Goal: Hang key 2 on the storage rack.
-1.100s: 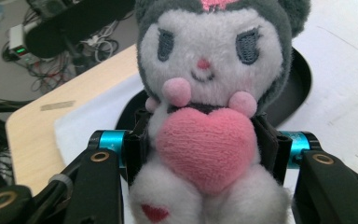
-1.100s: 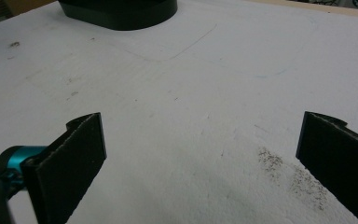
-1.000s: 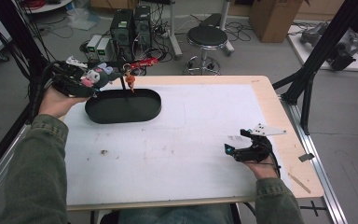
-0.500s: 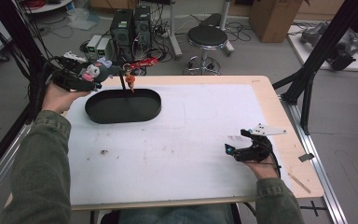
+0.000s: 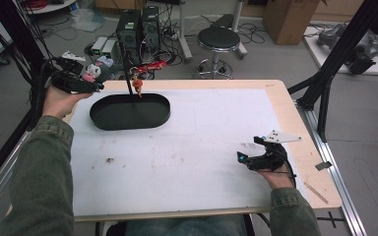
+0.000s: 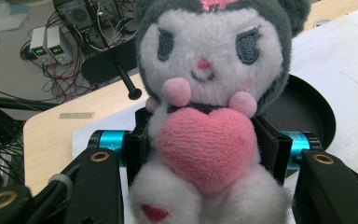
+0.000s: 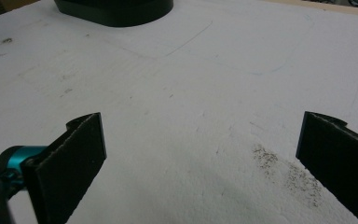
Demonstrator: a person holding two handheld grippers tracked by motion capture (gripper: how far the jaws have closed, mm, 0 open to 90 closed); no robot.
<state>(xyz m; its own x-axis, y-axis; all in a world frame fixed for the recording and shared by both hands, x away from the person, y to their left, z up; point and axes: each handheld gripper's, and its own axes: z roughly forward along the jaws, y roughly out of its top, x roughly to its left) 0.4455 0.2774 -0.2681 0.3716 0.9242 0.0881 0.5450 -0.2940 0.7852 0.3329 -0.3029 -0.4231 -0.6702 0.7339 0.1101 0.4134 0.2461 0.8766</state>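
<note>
Your left gripper [image 6: 200, 154] has its jaws clamped on the plush toy [image 6: 209, 107], which sits upright between them, the black tray [image 6: 303, 112] just beyond. Your right gripper [image 7: 200, 154] rests with jaws wide apart over the white mat [image 7: 191, 93].

Toy: grey-and-white plush doll [image 6: 205, 116] hugging a pink heart.
Pose: upright, facing me.
Place: far left, clamped in my left claw [image 5: 86, 81].

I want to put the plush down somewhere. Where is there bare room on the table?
The white mat is bare between the black tray and the right tongs. Inside the tray looks free too. It is tight at the tray's far rim, by the stand with the orange charm.
</note>
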